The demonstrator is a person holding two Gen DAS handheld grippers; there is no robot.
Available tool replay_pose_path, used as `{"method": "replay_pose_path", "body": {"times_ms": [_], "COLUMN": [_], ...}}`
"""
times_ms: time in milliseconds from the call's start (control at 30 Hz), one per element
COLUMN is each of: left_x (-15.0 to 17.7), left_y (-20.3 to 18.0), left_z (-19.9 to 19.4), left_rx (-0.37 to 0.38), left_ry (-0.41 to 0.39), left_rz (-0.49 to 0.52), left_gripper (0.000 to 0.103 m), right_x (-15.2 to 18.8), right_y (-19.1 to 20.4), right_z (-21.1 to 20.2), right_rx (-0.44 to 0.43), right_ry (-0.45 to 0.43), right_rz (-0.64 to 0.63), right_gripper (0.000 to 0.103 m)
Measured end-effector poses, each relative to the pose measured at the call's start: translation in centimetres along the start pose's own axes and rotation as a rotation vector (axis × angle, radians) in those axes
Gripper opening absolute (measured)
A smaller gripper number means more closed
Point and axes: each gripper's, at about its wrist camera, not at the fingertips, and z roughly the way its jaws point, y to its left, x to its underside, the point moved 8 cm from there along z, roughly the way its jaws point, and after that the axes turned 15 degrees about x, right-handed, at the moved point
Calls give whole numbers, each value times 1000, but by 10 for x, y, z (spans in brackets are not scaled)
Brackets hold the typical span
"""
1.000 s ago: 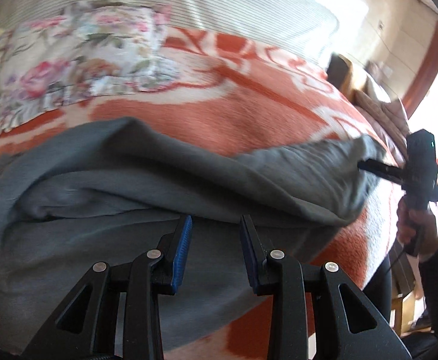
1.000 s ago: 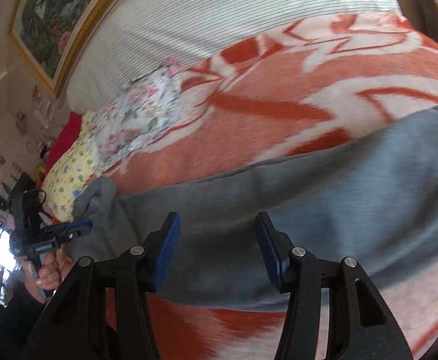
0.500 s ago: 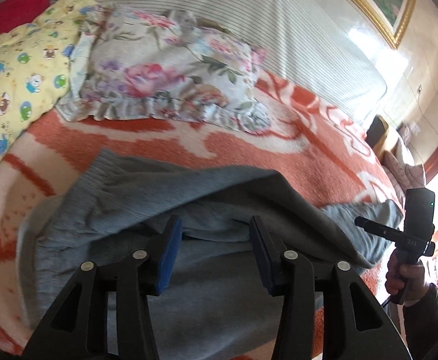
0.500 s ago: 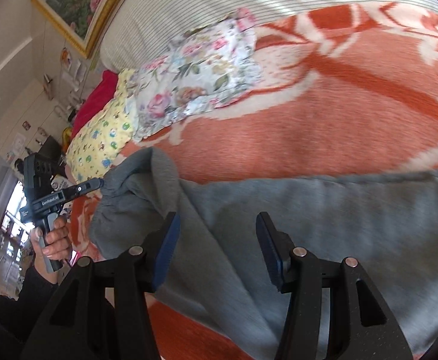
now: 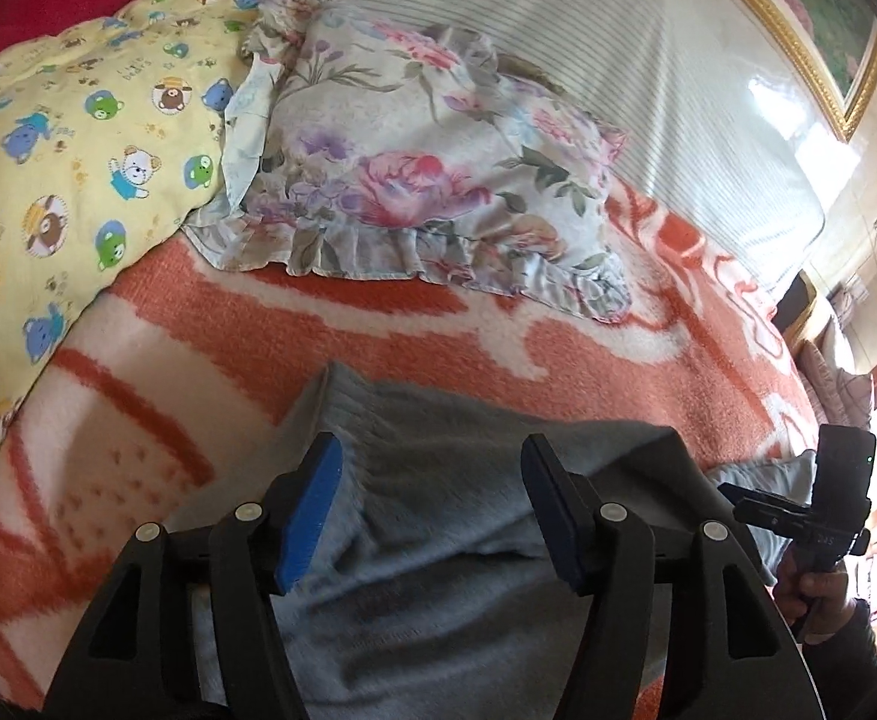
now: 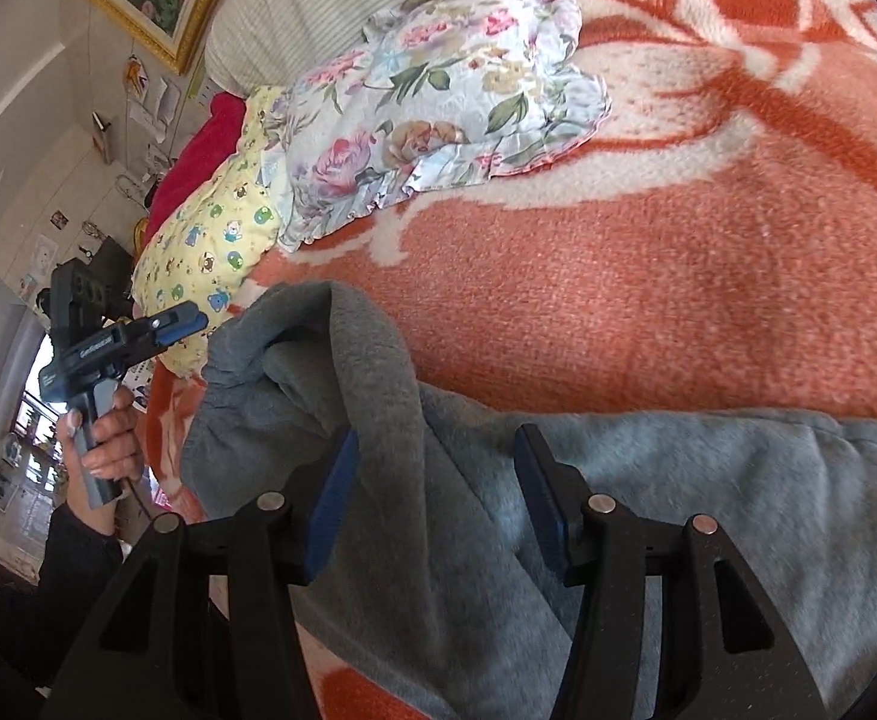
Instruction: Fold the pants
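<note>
The left gripper (image 5: 429,510) hangs over the ribbed end of the grey pants (image 5: 468,540), its jaws opening and the pads clear of the cloth, which I judge is a letting-go so the turned-over layer can settle. The right gripper (image 6: 435,492) stands parted above a raised fold, pressing on nothing I can see; likely poised for the next pinch. The pants lie on the near part of the orange blanket (image 6: 648,300), long axis running left to right, the gathered end at the left. Farther off sit the floral pillow (image 5: 408,168) and, to its left, the yellow bear-print pillow (image 5: 78,150)
</note>
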Motion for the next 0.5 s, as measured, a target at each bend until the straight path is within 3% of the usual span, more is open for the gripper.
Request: {"method": "replay_pose_path", "body": {"times_ms": [167,300,400,467,500], "left_x": [-19,-13,-10,-12,-13], "left_y": [37,64,69,65,62], "left_z": [29,66,77,74,72], "left_rx": [23,80,79,67,73], "left_ry": [92,213,226,200,193], "left_rz": [-76,-167,-154,-122,-109], "left_gripper": [65,65,65,54,25], "right_x": [-6,-5,-3,-2,-2], "right_y": [2,3,5,9,11], "right_z": [12,24,29,30,29], "right_rx": [-8,-23,-36,-29,-19], "right_ry": [31,63,81,75,69], "right_rz": [5,14,11,-16,-29], "right_gripper": [58,61,61,58,54]}}
